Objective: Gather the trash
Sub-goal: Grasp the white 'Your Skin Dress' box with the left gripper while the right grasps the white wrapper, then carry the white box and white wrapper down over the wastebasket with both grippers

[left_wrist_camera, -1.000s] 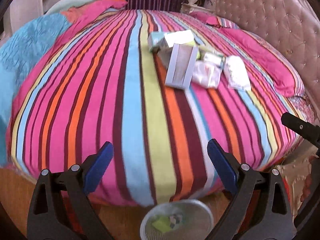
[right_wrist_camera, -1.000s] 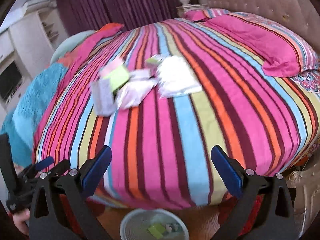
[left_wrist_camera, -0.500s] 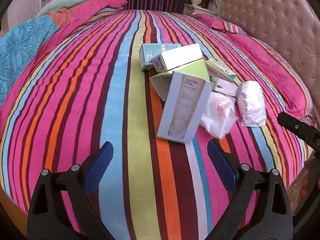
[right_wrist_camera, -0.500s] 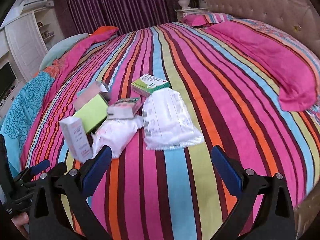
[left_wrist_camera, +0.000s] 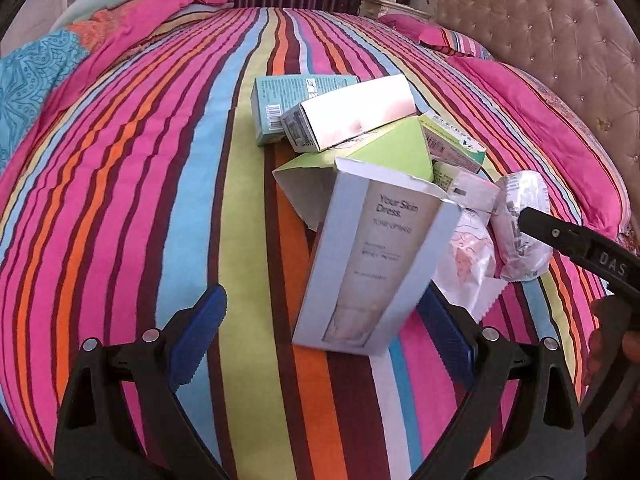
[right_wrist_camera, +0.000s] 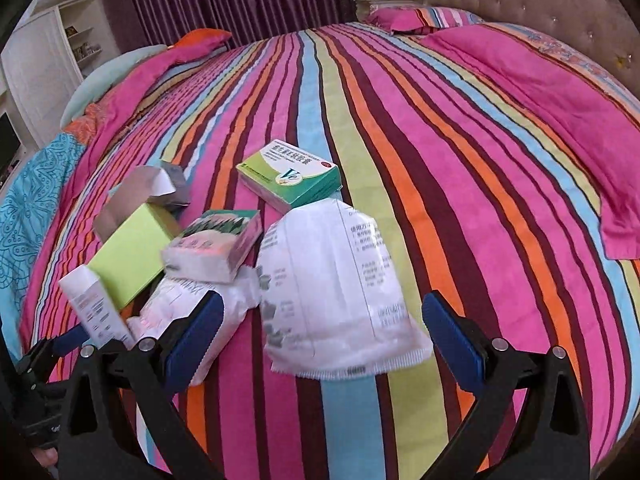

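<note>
Trash pile (left_wrist_camera: 360, 168) on the bed (left_wrist_camera: 120, 200) is much nearer than one second ago; our left gripper (left_wrist_camera: 320, 332) and right gripper (right_wrist_camera: 324, 332), both open and empty, can now start picking.

trash pile (left_wrist_camera: 372, 184) ahead, striped bedspread (left_wrist_camera: 140, 200) left bare

The bedspread (left_wrist_camera: 120, 184) runs in pink, orange, light-blue, lime and maroon stripes. On it, a white-and-grey carton (left_wrist_camera: 372, 268), a lime-green box (left_wrist_camera: 384, 152) behind, a teal box (left_wrist_camera: 288, 100). Beside it, a turquoise patterned blanket (right_wrist_camera: 28, 208) and plain pink pillow (right_wrist_camera: 540, 92).
</note>
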A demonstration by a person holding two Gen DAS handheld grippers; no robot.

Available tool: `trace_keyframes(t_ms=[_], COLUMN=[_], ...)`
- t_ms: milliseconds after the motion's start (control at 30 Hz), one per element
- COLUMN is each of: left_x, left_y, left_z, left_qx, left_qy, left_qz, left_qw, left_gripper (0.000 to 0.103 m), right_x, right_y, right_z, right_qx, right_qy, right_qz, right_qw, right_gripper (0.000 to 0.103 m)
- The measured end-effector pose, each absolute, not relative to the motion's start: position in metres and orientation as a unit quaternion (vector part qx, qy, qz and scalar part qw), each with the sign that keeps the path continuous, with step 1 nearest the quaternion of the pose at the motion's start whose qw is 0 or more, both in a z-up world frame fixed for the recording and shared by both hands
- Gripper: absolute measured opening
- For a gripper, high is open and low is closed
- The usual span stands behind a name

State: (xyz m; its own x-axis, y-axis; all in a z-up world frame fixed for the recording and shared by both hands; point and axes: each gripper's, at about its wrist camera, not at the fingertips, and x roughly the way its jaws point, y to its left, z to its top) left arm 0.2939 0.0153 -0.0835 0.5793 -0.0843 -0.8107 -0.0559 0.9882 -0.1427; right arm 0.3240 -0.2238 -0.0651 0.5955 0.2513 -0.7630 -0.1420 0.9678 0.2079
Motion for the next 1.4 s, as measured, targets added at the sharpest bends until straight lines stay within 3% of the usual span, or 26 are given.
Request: trace_keyframes(t_ms=[200, 300, 333, 367, 467, 933, 1400], left_x=[0.301, 0.301, 0.301, 0.301, 0.299, 0.254, 0.152], left_y=[0.015, 0.012, 0.012, 0.011, 0.011, 0.022, 0.036], left_z=[-0.091, -0.095, -0.097, -0.097, -0.095, -0.08, -0.084], left_qx=[-0.081, -0.074, -0.075, -0.074, -0.07, -0.081, -0.099], left_qy=[0.467, 0.473, 0.477, 0.477, 0.475, 0.472, 0.477], left_qz=[-0.013, -0.018, -0.024, -0.024, -0.028, -0.023, -0.028], left_qw=[0.88, 0.878, 0.875, 0.875, 0.876, 0.877, 0.873], left_gripper=[0.091, 0.069, 0.058, 0.051, 0.051, 0.051, 0.051], right_x=[0.341, 0.346, 0.346, 0.344, 0.336, 0.284, 0.191], right_y=[-0.22, -0.221, -0.222, -0.223, -0.228, -0.241, -0.241], right_z=[-0.079, -0.085, -0.087, -0.087, -0.083, -0.062, -0.06], right_qx=[0.04, 0.047, 0.051, 0.059, 0.077, 0.07, 0.082], right_qy=[0.452, 0.467, 0.473, 0.474, 0.471, 0.455, 0.45], right_qz=[0.094, 0.107, 0.113, 0.12, 0.131, 0.119, 0.145], right_qw=[0.886, 0.876, 0.872, 0.87, 0.869, 0.88, 0.878], right_gripper=[0.095, 0.093, 0.082, 0.079, 0.07, 0.069, 0.069])
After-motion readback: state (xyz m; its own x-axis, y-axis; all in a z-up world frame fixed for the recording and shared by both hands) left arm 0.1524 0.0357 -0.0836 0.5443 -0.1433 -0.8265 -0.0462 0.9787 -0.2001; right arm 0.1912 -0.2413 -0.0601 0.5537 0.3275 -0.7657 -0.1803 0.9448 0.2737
